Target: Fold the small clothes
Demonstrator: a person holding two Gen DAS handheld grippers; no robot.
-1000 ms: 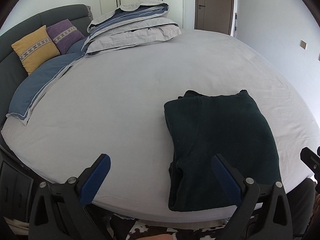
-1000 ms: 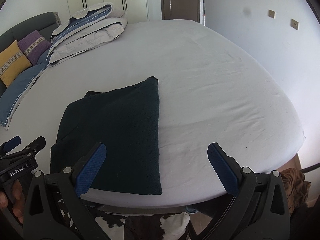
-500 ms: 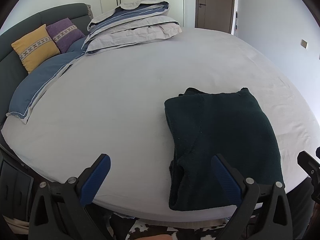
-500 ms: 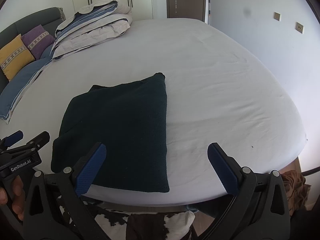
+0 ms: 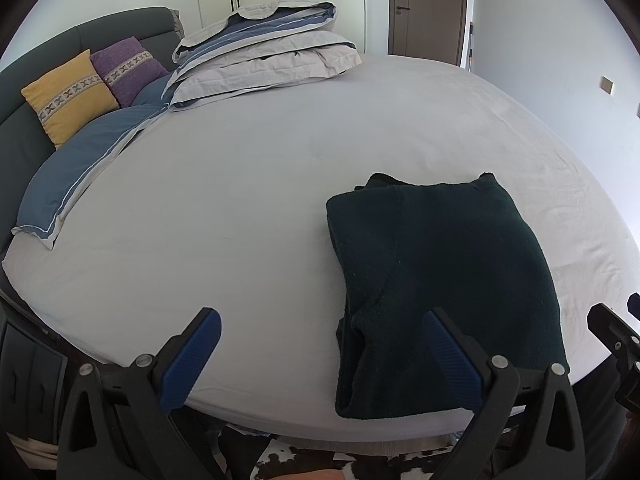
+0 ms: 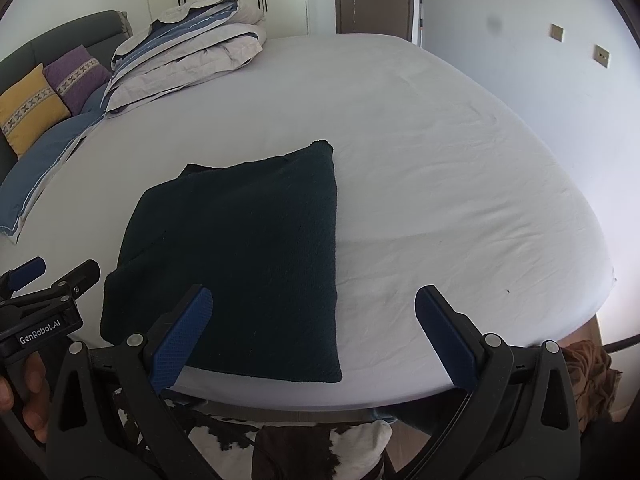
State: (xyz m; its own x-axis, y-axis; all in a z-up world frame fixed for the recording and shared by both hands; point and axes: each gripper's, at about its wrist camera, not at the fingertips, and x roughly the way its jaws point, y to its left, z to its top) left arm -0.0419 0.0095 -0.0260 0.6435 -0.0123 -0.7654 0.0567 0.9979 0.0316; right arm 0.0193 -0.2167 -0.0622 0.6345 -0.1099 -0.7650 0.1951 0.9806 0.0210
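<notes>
With the dark green knitted garment already folded into a neat rectangle near the front edge of the grey-sheeted bed, both the left tool and right tool hang wide and empty, so the fold looks finished and the next move likely calls for another piece.

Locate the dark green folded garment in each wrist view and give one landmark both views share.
Left wrist view: the dark green folded garment lies right of centre, near the bed's front edge.
Right wrist view: it lies left of centre, by the same edge.
Shared landmark: the folded duvet at the bed's far left.
</notes>
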